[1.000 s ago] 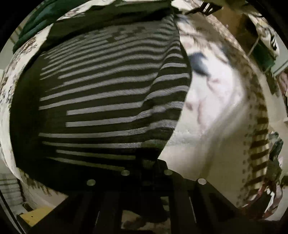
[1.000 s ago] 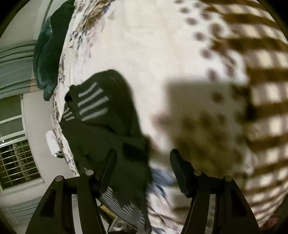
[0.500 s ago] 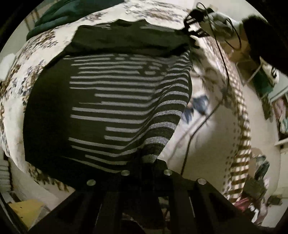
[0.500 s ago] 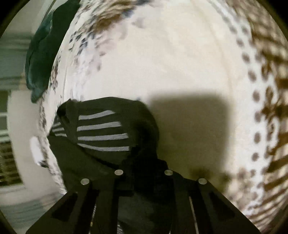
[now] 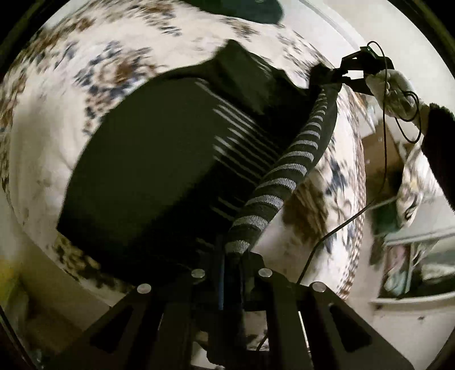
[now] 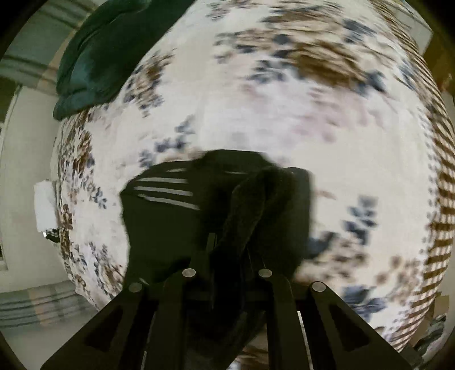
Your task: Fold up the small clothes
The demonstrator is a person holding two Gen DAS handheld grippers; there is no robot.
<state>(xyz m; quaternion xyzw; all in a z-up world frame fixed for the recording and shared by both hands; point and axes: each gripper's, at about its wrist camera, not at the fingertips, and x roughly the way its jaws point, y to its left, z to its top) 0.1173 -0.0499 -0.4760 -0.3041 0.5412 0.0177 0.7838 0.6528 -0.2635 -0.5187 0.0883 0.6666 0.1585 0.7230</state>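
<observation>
A black sweater with grey stripes lies on a floral bedsheet. My left gripper is shut on its near corner. The striped edge is stretched taut from it up to my right gripper, seen at the top right, held by a gloved hand. In the right wrist view my right gripper is shut on a bunched black fold of the sweater, with the rest of the garment hanging to the left over the bed.
A dark green cloth lies at the far end of the bed; it also shows in the left wrist view. A cable runs from the right gripper. Shelves and clutter stand to the right of the bed.
The right gripper has shut on the sweater's far corner. Both grippers have lifted the striped edge and pulled it taut; the sweater's body now hangs below it over the bed.
</observation>
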